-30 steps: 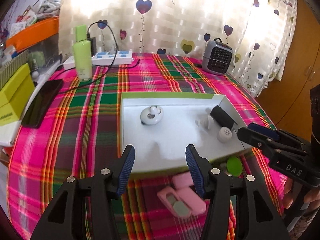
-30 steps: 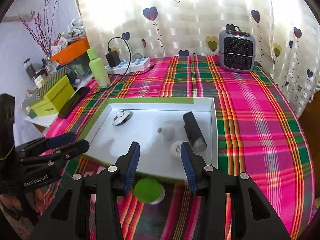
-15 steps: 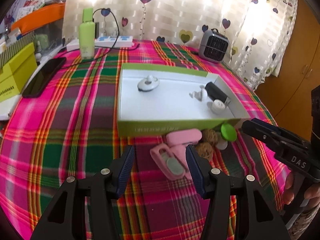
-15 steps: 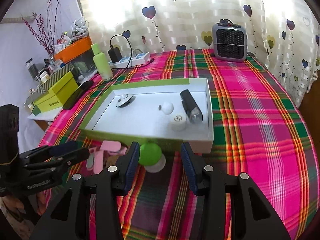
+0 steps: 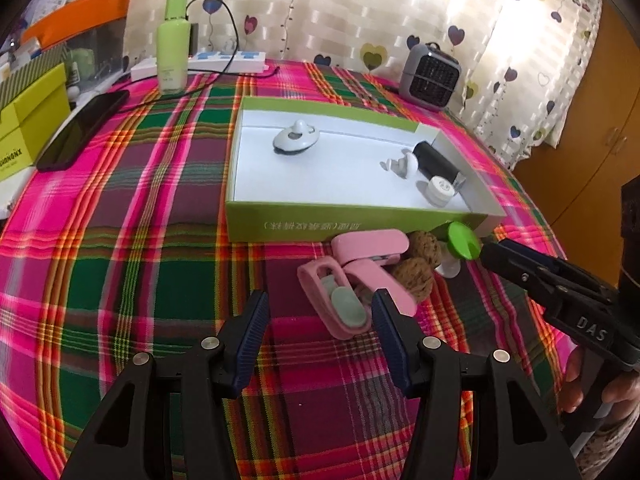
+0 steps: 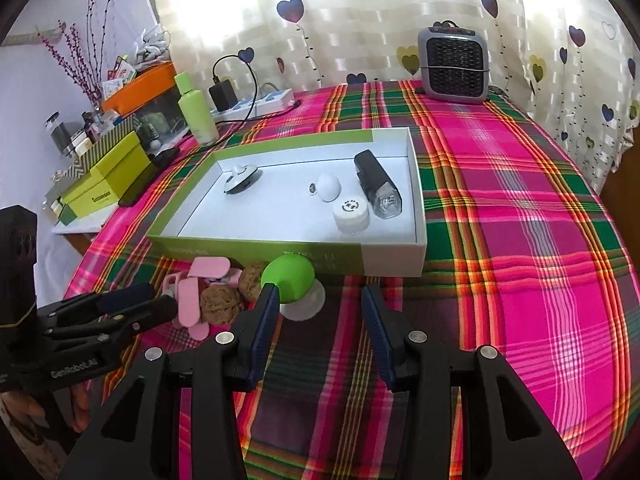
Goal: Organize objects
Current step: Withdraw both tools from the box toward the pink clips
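Note:
A shallow green-and-white box [image 5: 352, 226] [image 6: 276, 251] lies on the plaid cloth and holds a white disc gadget [image 5: 296, 140], a white bulb-shaped piece [image 6: 328, 187], a black cylinder [image 6: 376, 184] and a white jar [image 6: 351, 214]. In front of its near wall lie pink clip pieces [image 5: 352, 280] [image 6: 192, 300], two walnuts [image 5: 414, 278] [image 6: 220, 304] and a green ball on a white base [image 5: 460, 240] [image 6: 288, 276]. My left gripper [image 5: 320, 332] is open just short of the pink pieces. My right gripper [image 6: 320, 316] is open, its left finger beside the green ball.
A green bottle [image 5: 173, 46], a power strip [image 5: 224, 60] with a charger cable, a small grey heater [image 6: 454, 66], a dark phone [image 5: 80, 130] and yellow-green boxes [image 6: 108, 176] ring the far and left sides. Curtains hang behind. A hand [image 5: 600, 384] holds the right gripper.
Both grippers have drawn back from over the box and sunk toward the cloth. The pink pieces, walnuts and green ball now lie right ahead of the fingers. Jaw openings look unchanged.

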The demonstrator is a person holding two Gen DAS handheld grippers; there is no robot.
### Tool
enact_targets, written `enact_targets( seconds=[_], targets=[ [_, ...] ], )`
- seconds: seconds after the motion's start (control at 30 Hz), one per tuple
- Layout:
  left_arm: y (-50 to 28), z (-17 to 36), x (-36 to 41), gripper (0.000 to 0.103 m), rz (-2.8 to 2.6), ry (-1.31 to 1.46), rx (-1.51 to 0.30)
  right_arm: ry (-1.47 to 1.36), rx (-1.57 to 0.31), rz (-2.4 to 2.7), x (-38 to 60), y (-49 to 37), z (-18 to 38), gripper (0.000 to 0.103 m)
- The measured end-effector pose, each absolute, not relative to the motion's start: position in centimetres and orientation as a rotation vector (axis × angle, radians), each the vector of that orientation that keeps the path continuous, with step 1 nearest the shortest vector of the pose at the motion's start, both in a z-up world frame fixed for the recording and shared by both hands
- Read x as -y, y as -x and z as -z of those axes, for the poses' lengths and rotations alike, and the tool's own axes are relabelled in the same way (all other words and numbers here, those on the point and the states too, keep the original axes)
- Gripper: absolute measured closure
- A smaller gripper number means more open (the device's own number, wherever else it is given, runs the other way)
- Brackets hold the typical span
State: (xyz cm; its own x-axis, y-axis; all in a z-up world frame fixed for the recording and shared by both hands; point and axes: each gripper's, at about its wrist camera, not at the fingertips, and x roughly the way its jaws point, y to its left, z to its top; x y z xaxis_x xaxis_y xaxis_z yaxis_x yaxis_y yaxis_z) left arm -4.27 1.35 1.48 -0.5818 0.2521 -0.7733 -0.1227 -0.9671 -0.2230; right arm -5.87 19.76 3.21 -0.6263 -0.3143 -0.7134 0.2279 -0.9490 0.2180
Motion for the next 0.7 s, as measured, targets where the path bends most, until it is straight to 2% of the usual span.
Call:
enact_targets(
  seconds=[0.7],
  targets=[
    [4.4, -1.1, 0.2, 0.05, -2.668, 1.302, 0.201, -1.172, 0.135, 2.537, -19.2, 6.0, -2.7, 0.059]
  ],
)
